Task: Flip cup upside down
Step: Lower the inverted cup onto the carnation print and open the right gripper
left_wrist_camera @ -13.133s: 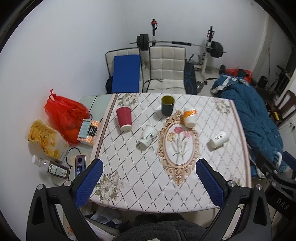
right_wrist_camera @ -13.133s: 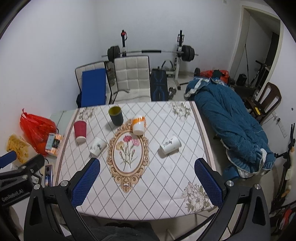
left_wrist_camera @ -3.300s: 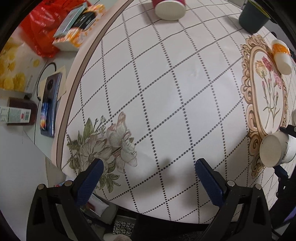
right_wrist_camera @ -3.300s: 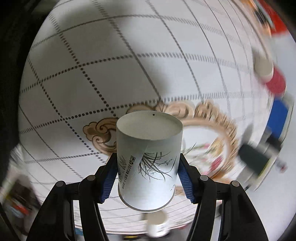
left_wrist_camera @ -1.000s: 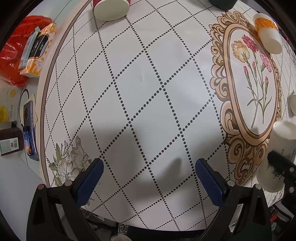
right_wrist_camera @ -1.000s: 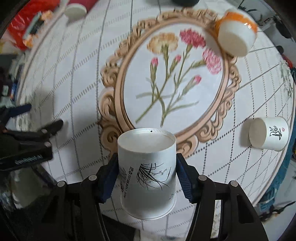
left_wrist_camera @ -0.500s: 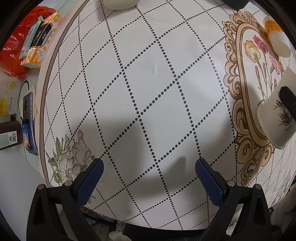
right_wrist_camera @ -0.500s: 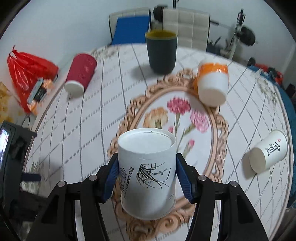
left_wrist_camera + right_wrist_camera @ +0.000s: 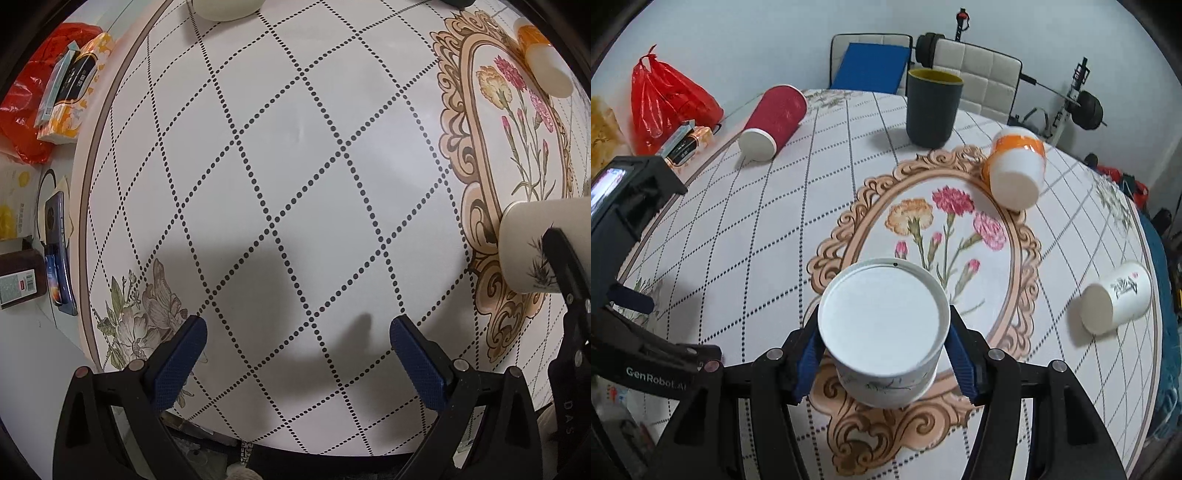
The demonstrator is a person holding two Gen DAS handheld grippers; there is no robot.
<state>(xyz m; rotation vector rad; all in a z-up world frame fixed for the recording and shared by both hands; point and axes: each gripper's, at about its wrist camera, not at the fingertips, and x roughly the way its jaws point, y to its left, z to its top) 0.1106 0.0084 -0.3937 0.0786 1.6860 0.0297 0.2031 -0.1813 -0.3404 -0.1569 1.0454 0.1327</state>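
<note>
Over the flower-printed table (image 9: 746, 236), my left gripper (image 9: 295, 347) hangs spread wide and empty, while my right gripper (image 9: 882, 350) clamps the white paper cup (image 9: 884, 332) base-up above the oval motif, rim seemingly just clear of the cloth.

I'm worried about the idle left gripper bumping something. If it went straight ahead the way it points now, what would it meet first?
Most likely the bare tablecloth: the open left gripper points at empty patterned cloth. The white cup held by the right gripper sits off to its right, out of line, though depth is unclear.
</note>
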